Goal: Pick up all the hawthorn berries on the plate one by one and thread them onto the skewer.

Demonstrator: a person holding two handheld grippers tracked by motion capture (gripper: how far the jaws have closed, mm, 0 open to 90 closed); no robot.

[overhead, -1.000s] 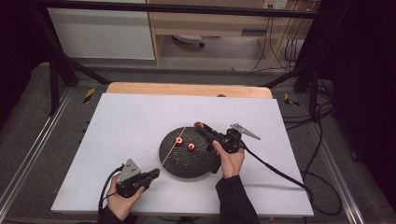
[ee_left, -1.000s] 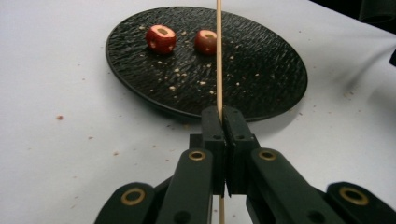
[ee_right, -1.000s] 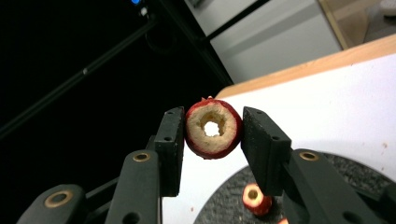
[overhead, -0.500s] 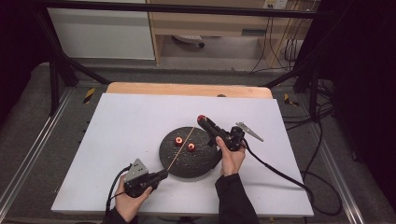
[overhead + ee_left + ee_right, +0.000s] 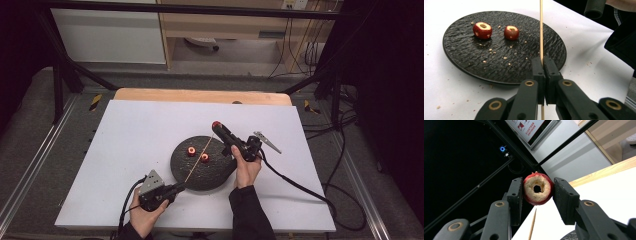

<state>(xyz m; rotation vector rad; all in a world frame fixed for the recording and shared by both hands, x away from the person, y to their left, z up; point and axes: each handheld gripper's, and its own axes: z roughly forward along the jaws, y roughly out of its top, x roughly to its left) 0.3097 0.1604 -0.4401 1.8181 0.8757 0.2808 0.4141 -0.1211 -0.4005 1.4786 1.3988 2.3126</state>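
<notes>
1. left claw (image 5: 543, 75) clamped tight on a thin wooden skewer (image 5: 541, 32), low at the near edge of the black plate (image 5: 461, 60).
2. skewer slanting up and away over the plate toward the right claw (image 5: 537, 191).
3. right claw closed on a cored red fruit (image 5: 538, 188), bored hole facing the camera, raised above the far side of the plate.
4. skewer tip just below the held fruit, not yet in the hole.
5. two more cored red fruits (image 5: 482, 30) (image 5: 511, 32) side by side on the plate, crumbs scattered around.
6. plate resting mid white worktop (image 5: 140, 130).
</notes>
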